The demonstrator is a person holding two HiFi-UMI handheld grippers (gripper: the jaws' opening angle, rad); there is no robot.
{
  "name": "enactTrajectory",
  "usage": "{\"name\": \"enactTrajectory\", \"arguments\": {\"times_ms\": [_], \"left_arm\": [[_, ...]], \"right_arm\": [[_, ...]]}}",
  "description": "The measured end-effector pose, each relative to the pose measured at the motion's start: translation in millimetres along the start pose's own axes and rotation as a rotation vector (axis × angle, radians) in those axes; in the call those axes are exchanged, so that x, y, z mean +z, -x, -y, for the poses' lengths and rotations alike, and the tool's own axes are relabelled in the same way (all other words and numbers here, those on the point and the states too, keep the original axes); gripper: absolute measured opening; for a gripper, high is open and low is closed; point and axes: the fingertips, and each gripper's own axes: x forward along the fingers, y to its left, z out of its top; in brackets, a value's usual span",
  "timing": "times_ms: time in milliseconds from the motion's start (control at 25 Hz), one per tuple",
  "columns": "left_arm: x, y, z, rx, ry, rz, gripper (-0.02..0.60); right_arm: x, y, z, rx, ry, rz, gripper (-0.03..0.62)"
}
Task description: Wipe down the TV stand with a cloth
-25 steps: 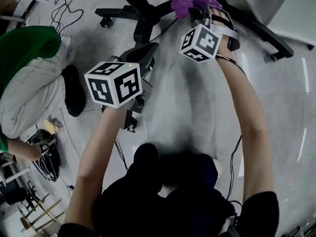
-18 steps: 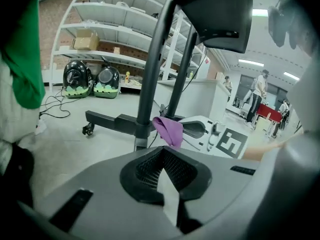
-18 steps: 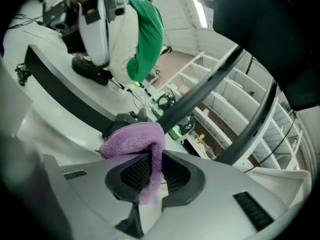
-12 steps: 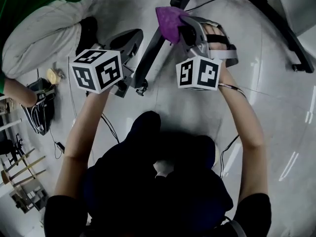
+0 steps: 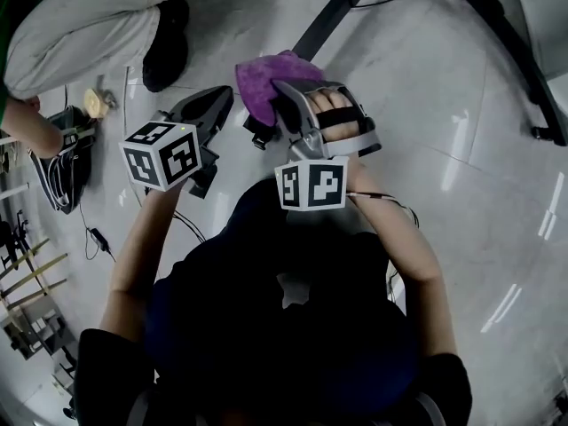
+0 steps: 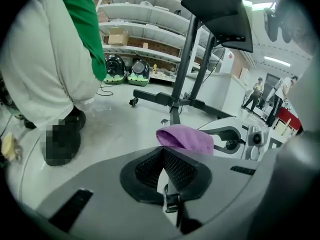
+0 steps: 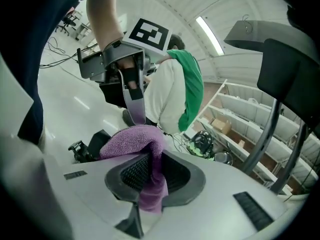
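Note:
My right gripper point(image 5: 271, 105) is shut on a purple cloth point(image 5: 266, 78), which bunches over the jaw tips and hangs between the pads point(image 7: 132, 134). It is held in the air above the pale floor, apart from the TV stand. The stand's black base leg point(image 5: 324, 20) runs across the top of the head view; its pole point(image 6: 186, 59) and mount plate rise in the left gripper view. My left gripper point(image 5: 213, 105) hovers just left of the cloth, jaws shut with nothing in them point(image 6: 164, 159).
A person in a green top and pale trousers point(image 5: 80, 16) crouches at the upper left, black shoe point(image 5: 164, 29) near my left gripper. Cables and a dark bag point(image 5: 67, 171) lie at the left. Another stand leg point(image 5: 524, 69) crosses the upper right. Shelves point(image 6: 145, 34) line the far wall.
Both grippers have drawn back from the stand's base toward my body, the right one still holding the cloth. The stand's legs have slid to the top of the head view.

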Motion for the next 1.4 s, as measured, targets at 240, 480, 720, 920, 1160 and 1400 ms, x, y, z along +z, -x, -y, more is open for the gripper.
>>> {"name": "enactTrajectory", "arguments": {"times_ms": [240,480,720,920,1160,1400], "left_arm": [[-31,9,-7,0.013,0.046,-0.032,0.006],[-47,8,-9,0.014,0.102,-0.038,0.006],[-46,4,-10,0.010,0.119,-0.019,0.006],[-42,-3,-12,0.002,0.113,-0.026,0.006],[-26,-15,-12,-0.019,0.103,-0.020,0.006],[-7,-31,-6,-0.041,0.075,-0.008,0.006]], "right_arm": [[20,-2,-32,0.056,0.027,0.018,0.069],[30,-6,-56,0.113,0.101,0.011,0.069],[26,-11,-55,0.151,0.041,-0.003,0.069],[24,-14,-50,0.162,-0.003,-0.001,0.069],[7,-25,-33,0.128,-0.049,-0.034,0.069],[-12,-32,-11,0.100,-0.076,-0.059,0.069]]}}
